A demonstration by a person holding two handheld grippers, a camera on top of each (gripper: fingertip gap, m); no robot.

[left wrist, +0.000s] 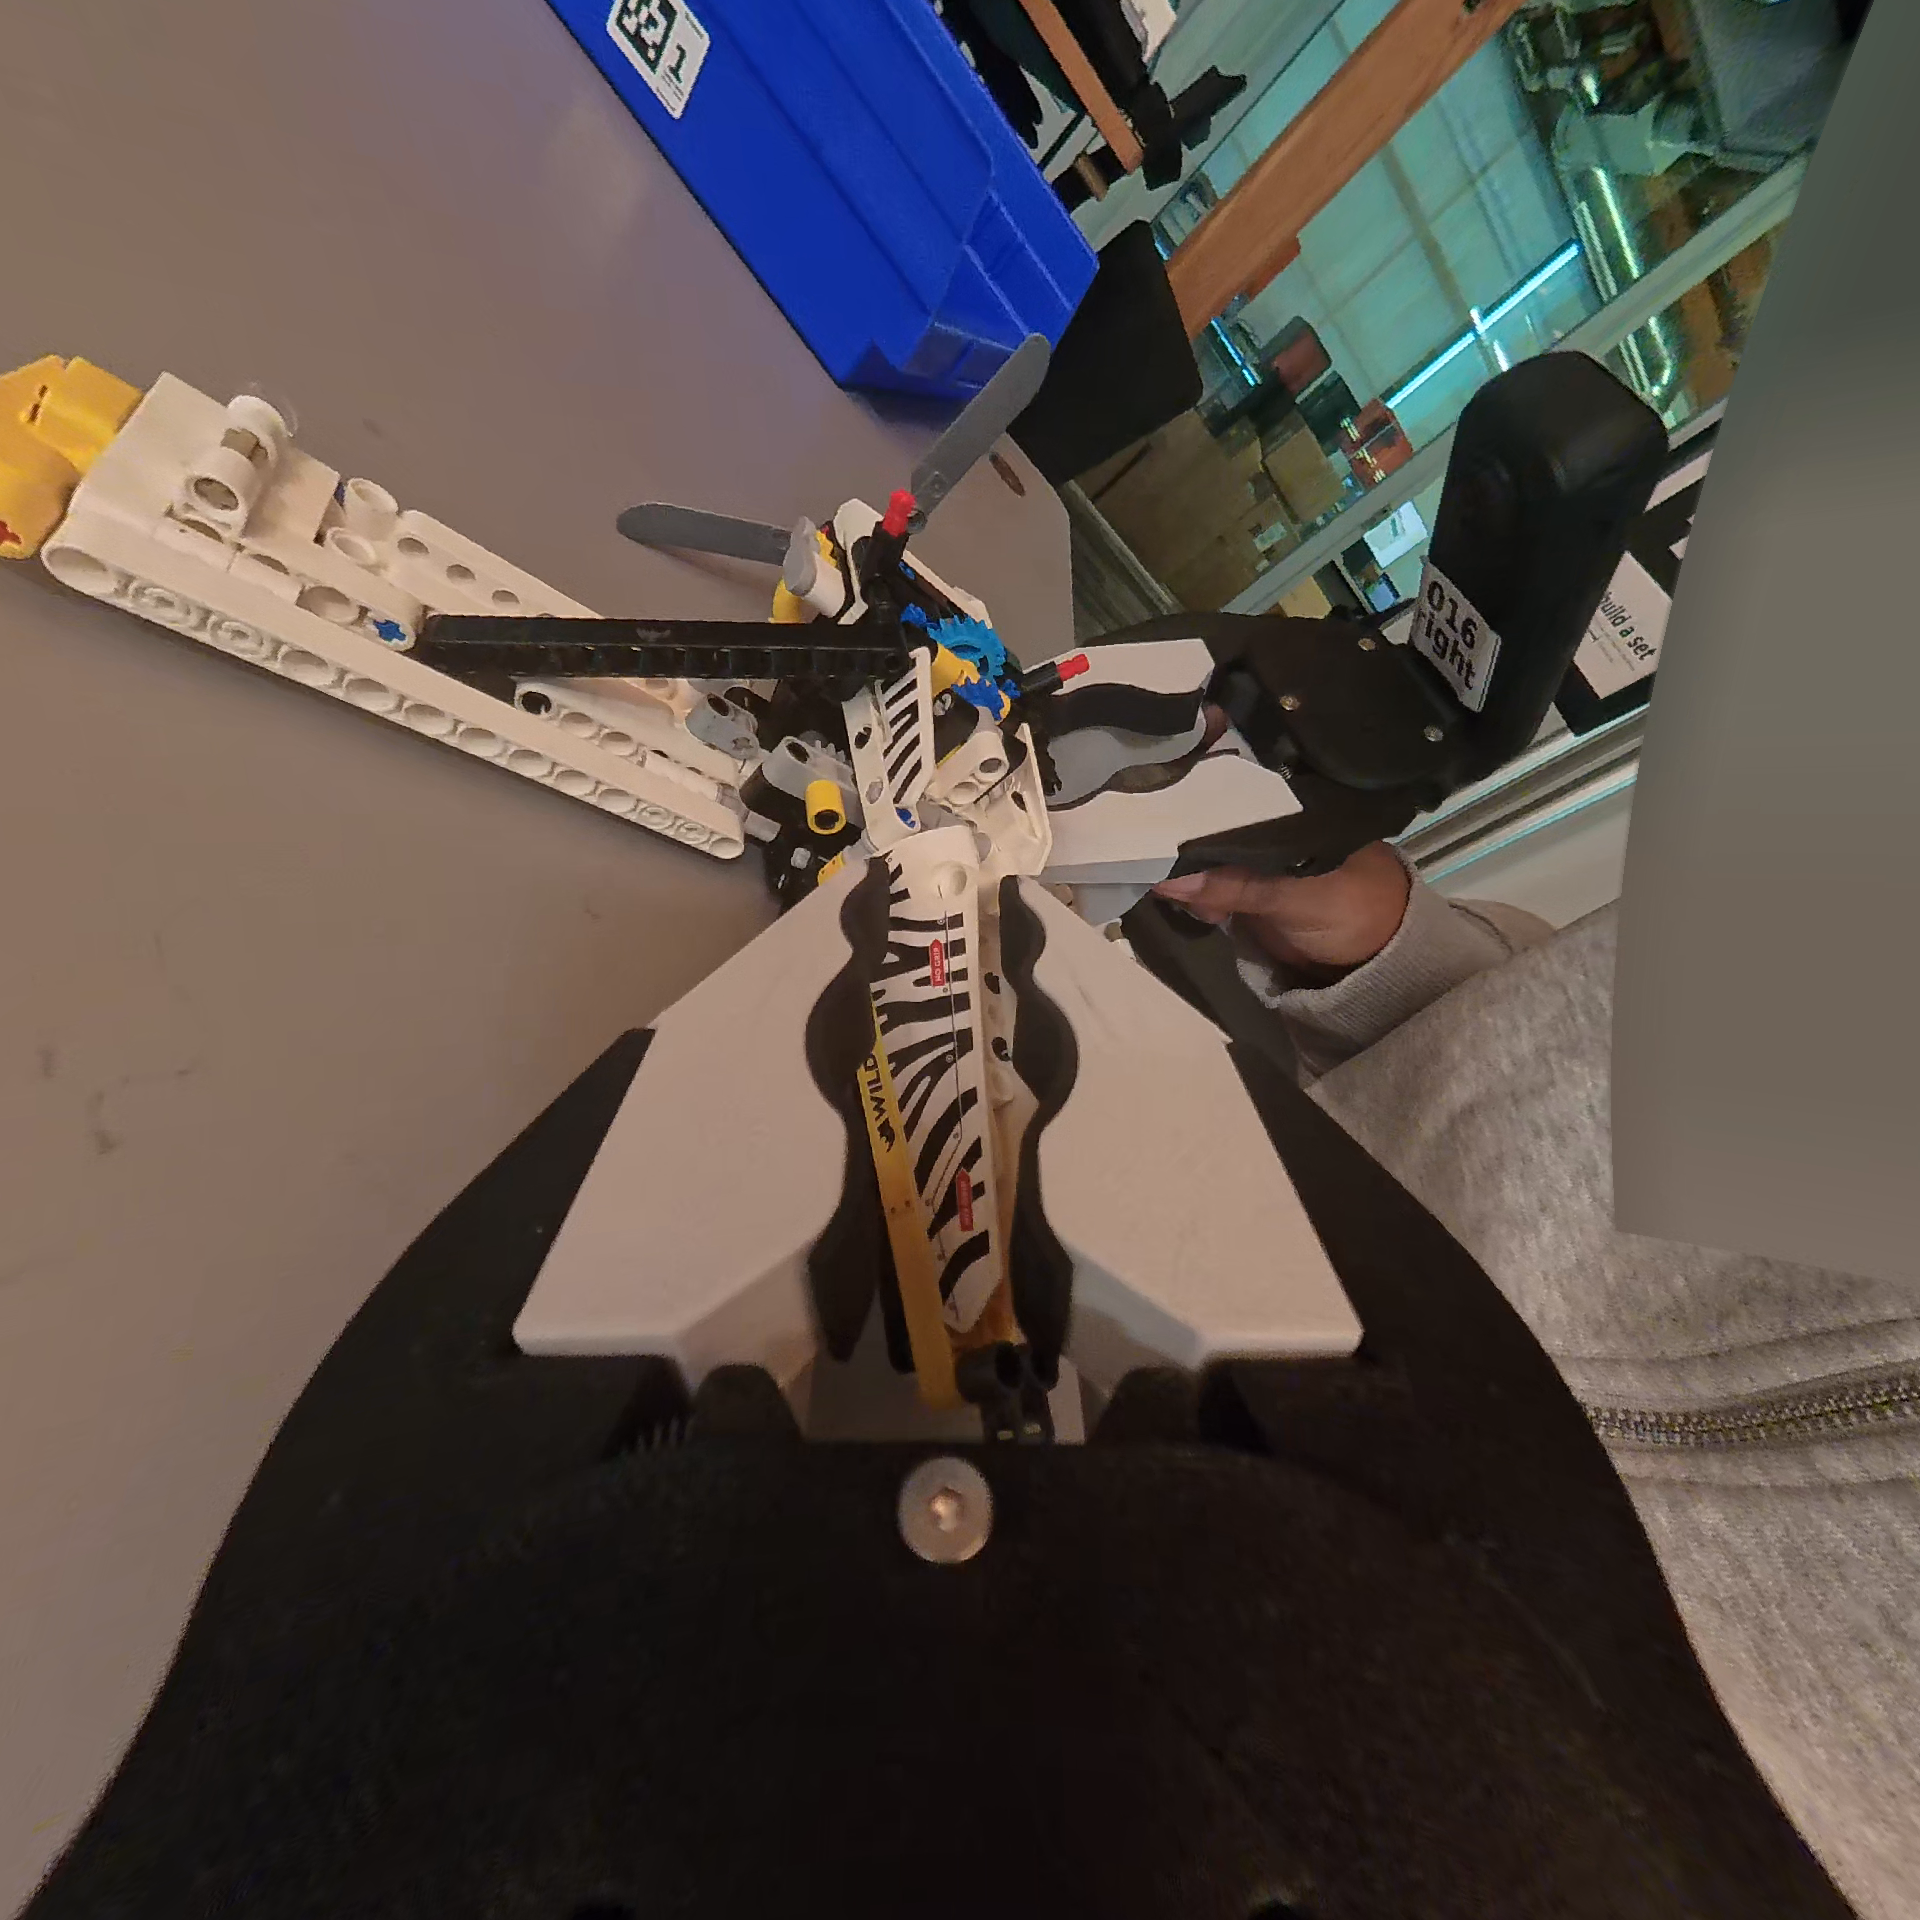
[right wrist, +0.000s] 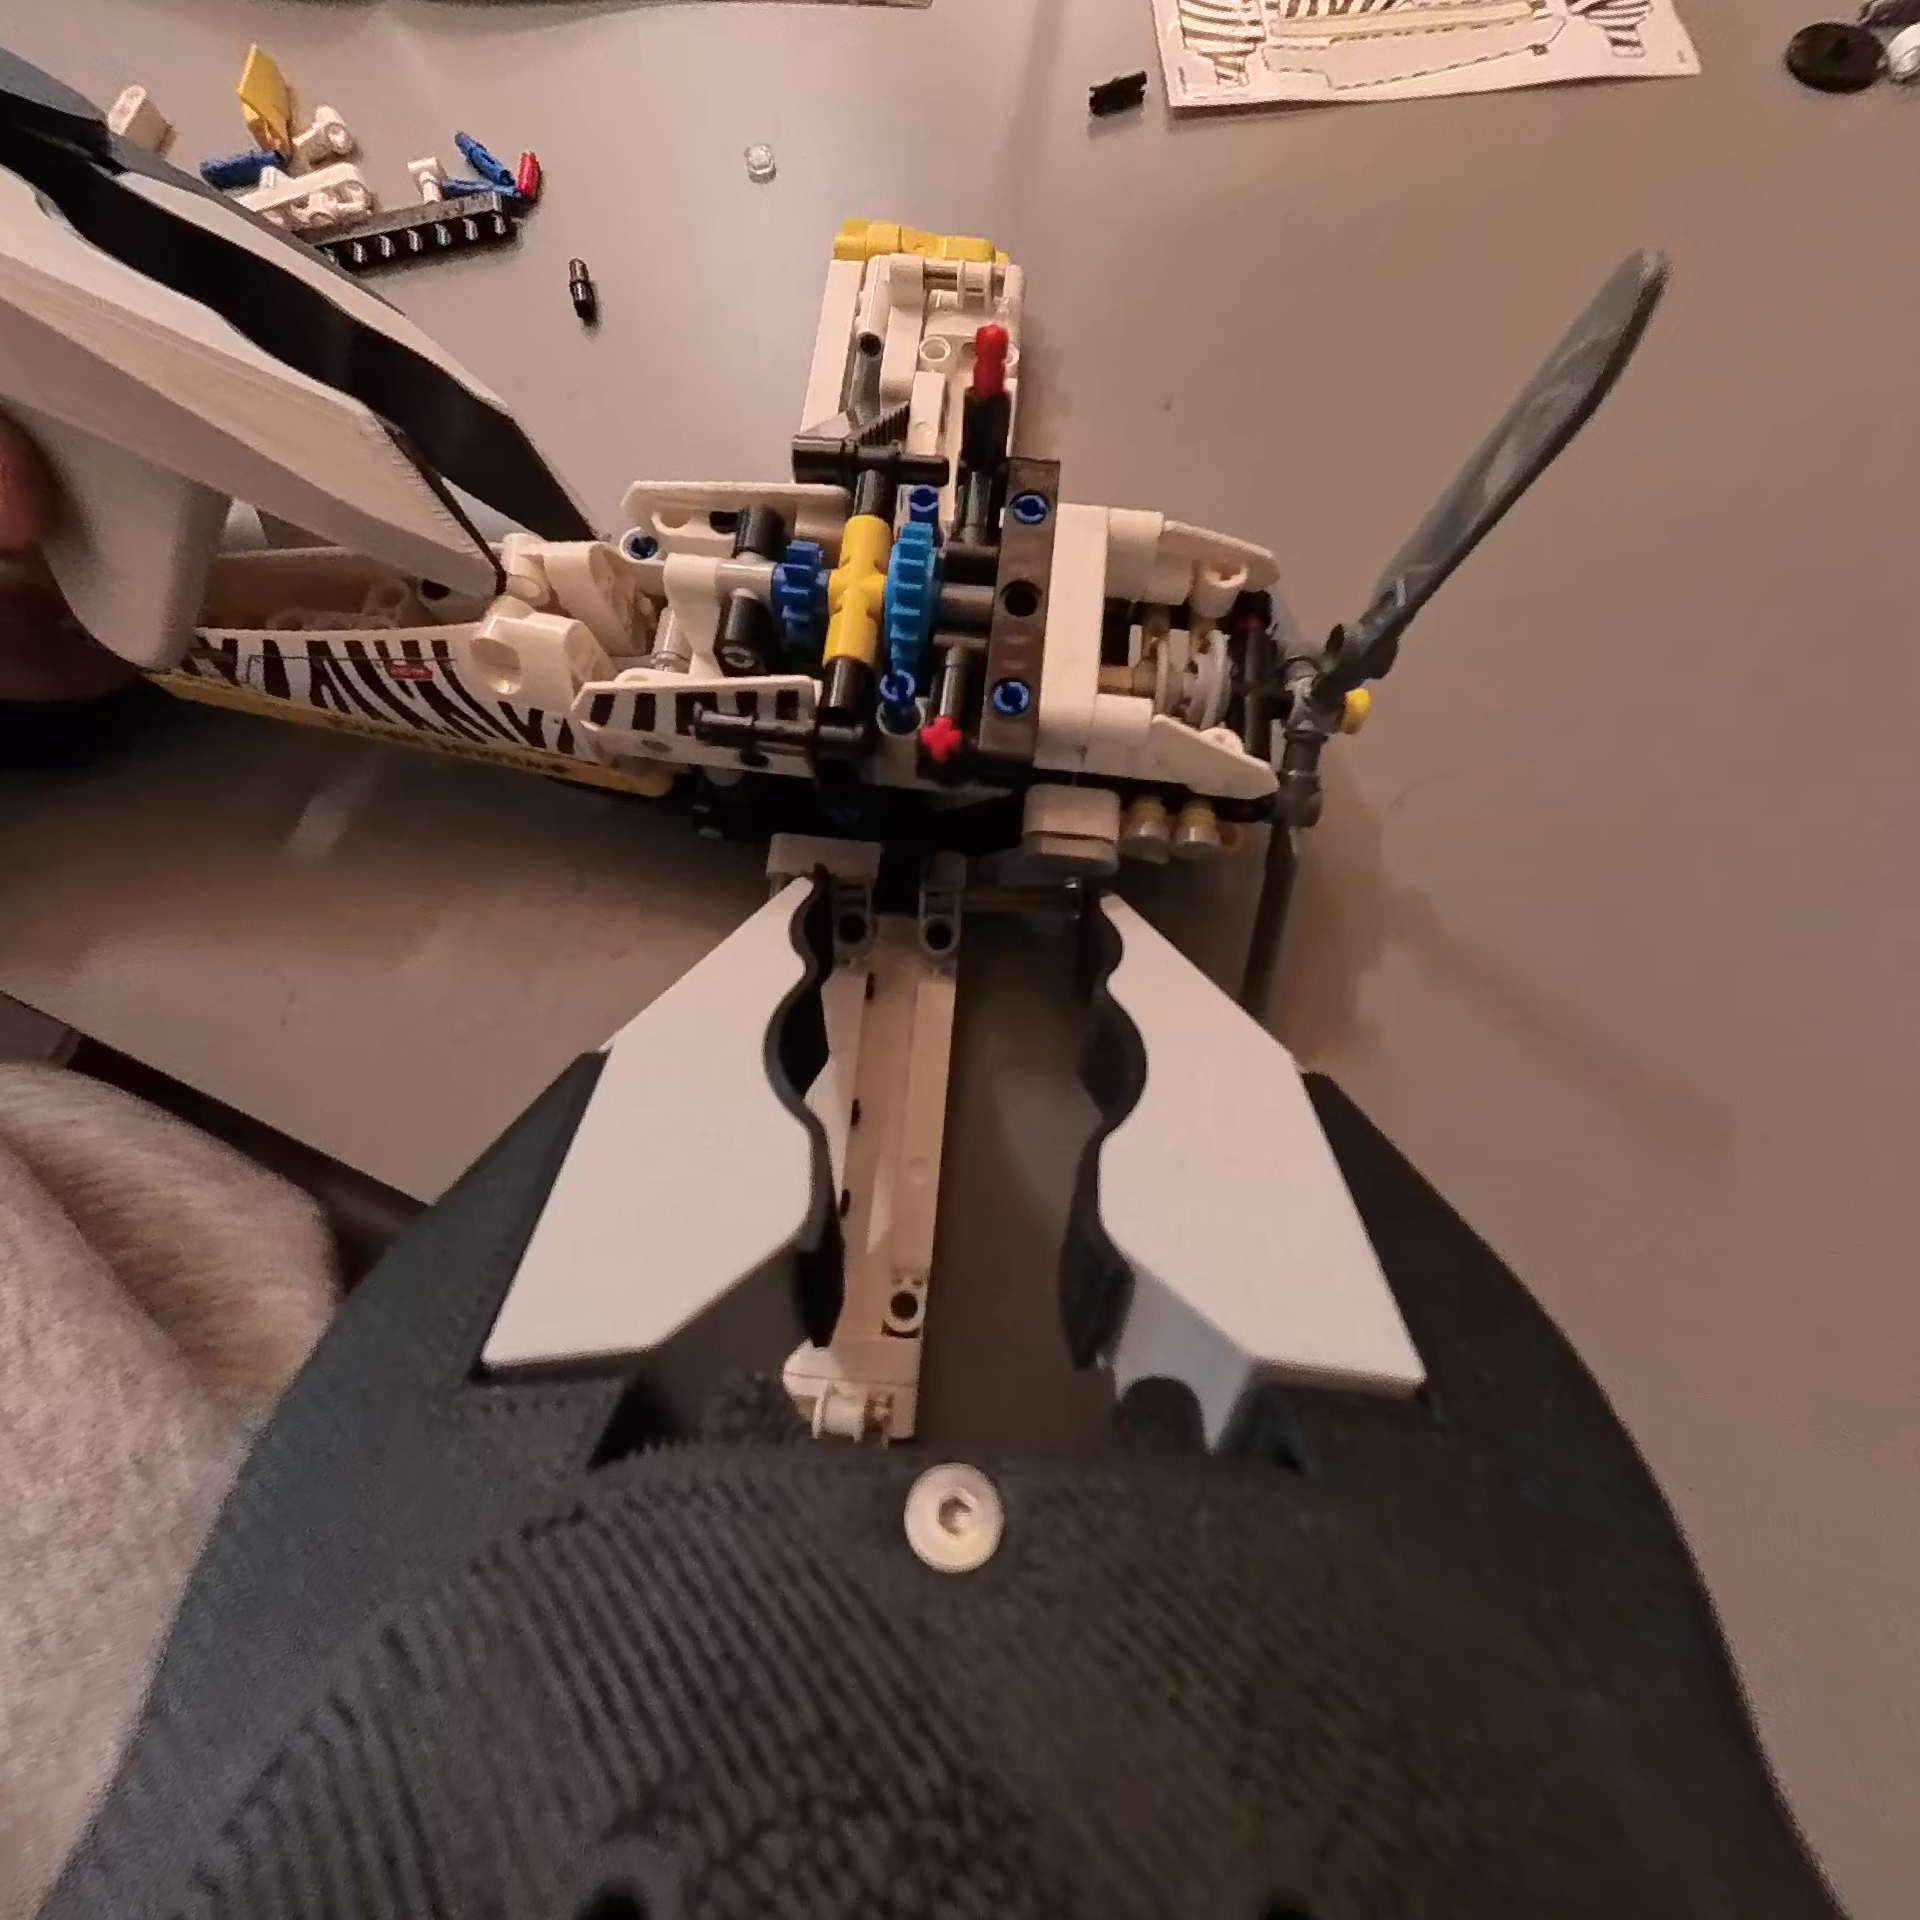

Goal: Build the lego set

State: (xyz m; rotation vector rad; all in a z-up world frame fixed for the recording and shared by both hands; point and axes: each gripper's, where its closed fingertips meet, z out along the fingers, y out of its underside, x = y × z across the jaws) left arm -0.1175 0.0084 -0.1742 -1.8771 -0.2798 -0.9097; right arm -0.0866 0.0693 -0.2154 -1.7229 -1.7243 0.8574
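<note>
The yellow wing tip (left wrist: 42, 447) runs off the left edge. The propeller blade (right wrist: 1538, 457) is blurred. A grey patch (left wrist: 1787, 727) hides the room's right side.

The plane (right wrist: 935, 623) is mostly white with black zebra stripes, a yellow edge, blue gears (right wrist: 904, 613) and a grey propeller (right wrist: 1507, 468). Table's (right wrist: 1558, 935) plain grey, bin (left wrist: 852, 177) is bright blue.

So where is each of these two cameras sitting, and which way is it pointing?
Left wrist view: on the left gripper, looking along its fingers, shut on the zebra-striped tail of the white Lego plane; a grey sleeve shows.
Right wrist view: on the right gripper, facing down at the grey table, open around a white wing beam.
Both show the plane and the other gripper.
</note>
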